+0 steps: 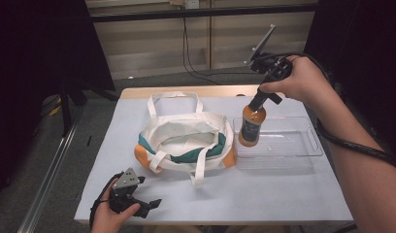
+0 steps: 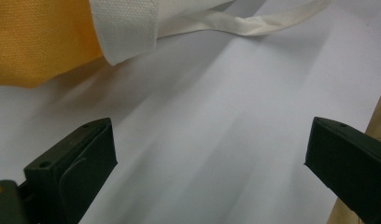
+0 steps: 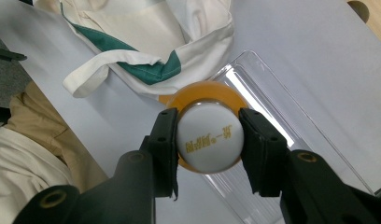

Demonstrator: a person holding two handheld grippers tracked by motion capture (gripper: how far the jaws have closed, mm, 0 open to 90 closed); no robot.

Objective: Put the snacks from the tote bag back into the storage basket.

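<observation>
Item: bottle (image 1: 251,125), orange contents, white cap (image 3: 210,138). Position: upright, long axis vertical, at the 9 o'clock end of the clear tray (image 1: 293,150); whether its base rests on the tray floor or hangs just above it cannot be told.

Right gripper (image 1: 262,95): directly above the bottle, pointing down along its axis; fingers (image 3: 164,144) closed on the cap from two sides. This is the nearer hand, already holding.

Bag (image 1: 186,141): cream cloth with green and orange panels, mouth open upward, lying just beside the tray at 9 o'clock of the bottle.

Left gripper (image 1: 138,196): at the table's (image 1: 283,194) near edge, 7 o'clock of the bag, well apart from the bottle; fingers (image 2: 76,158) spread wide, holding nothing.

Judgement: the coming move likely turns on carrying the bottle toward 9 o'clock, over the bag's open mouth.
</observation>
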